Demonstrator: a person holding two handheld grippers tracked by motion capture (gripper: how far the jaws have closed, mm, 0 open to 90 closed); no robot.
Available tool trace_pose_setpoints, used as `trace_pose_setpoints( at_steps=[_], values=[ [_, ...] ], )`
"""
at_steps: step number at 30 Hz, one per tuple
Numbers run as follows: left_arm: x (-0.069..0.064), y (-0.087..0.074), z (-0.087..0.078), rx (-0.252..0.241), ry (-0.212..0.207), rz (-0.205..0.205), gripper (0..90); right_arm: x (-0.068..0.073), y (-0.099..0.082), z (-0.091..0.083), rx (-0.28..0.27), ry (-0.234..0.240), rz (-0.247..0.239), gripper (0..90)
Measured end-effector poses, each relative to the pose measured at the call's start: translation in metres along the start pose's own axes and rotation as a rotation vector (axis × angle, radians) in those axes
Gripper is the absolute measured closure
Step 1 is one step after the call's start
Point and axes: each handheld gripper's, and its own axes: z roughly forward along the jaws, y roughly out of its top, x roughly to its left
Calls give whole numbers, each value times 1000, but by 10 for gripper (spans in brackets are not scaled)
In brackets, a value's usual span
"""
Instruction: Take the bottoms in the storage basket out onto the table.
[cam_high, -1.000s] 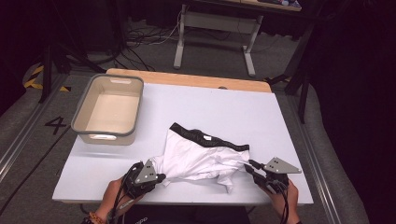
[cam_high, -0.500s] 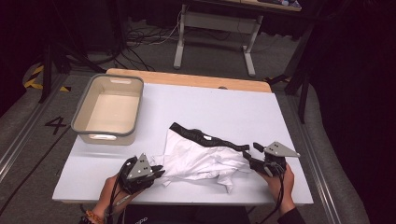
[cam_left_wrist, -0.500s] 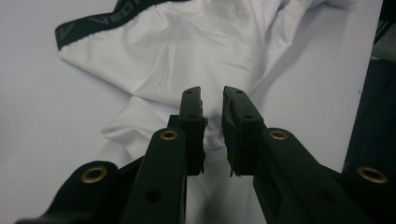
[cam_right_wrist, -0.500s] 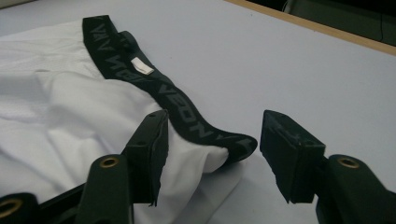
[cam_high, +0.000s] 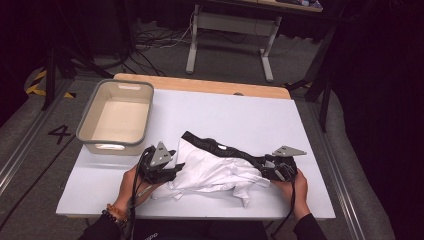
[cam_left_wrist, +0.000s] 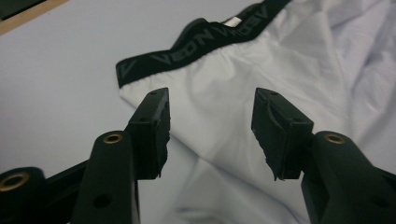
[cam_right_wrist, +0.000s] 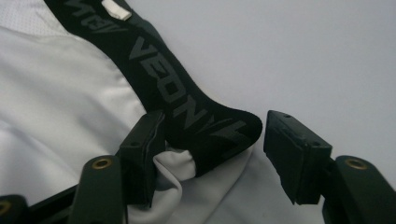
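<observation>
lying crumpled, white underwear (cam_high: 215, 170), hem folds hidden, both grippers' fingers (cam_left_wrist: 152, 126) just opened, gripping nothing

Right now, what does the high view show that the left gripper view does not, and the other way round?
The high view adds the beige bin at the table's far left, both hands, and the right tool at the waistband's right end. The left gripper view adds the lettering on the black waistband and its white label, seen between the left tool's parted jaws, which have just been opening with nothing pinched between them. Both show the white underwear on the table.
</observation>
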Motion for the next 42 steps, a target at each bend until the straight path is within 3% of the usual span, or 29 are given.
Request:
trace_pose_setpoints(
  at_steps=[3,4,5,6,10,11,14,17,20,21,23,24,26,29,33,36,37,42],
  values=[
    [8,12,17,28,7,-7,395,2,0,0,5,16,-16,493],
    [14,18,30,44,21,-20,384,2,0,0,5,24,-15,507],
    [14,18,30,44,21,-20,375,2,0,0,5,24,-15,507],
    [20,23,44,89,23,-43,358,1,0,0,6,40,-17,562],
    [28,25,60,125,26,-66,340,2,-1,0,1,49,-34,601],
    [32,24,70,165,39,-61,320,3,-1,-1,-2,47,-45,630],
    [37,21,78,180,28,-74,305,3,-1,-1,-10,38,-54,658],
    [45,15,88,208,7,-122,296,3,-1,-4,-36,23,-57,696],
    [47,13,89,203,-2,-150,292,3,0,-7,-51,9,-62,720],
    [47,14,89,203,-12,-138,360,3,0,-9,-65,-4,-69,752],
    [47,15,89,199,-15,-135,391,2,0,-10,-73,-10,-70,756],
    [48,16,88,199,-26,-123,581,1,1,-12,-85,-23,-73,771],
    [47,17,89,202,-13,-122,627,1,2,-13,-89,-29,-76,774],
    [49,22,93,204,-12,-81,833,-4,7,-15,-102,-53,-92,781],
    [52,26,97,195,-26,-88,870,-9,13,-15,-109,-76,-108,780],
    [55,37,101,142,15,-71,876,-19,23,-10,-112,-123,-128,780],
    [55,37,101,142,15,-71,876,-19,23,-10,-112,-123,-128,780],
    [62,55,114,105,90,-45,876,-38,42,2,-116,-156,-119,780]
  ],
)
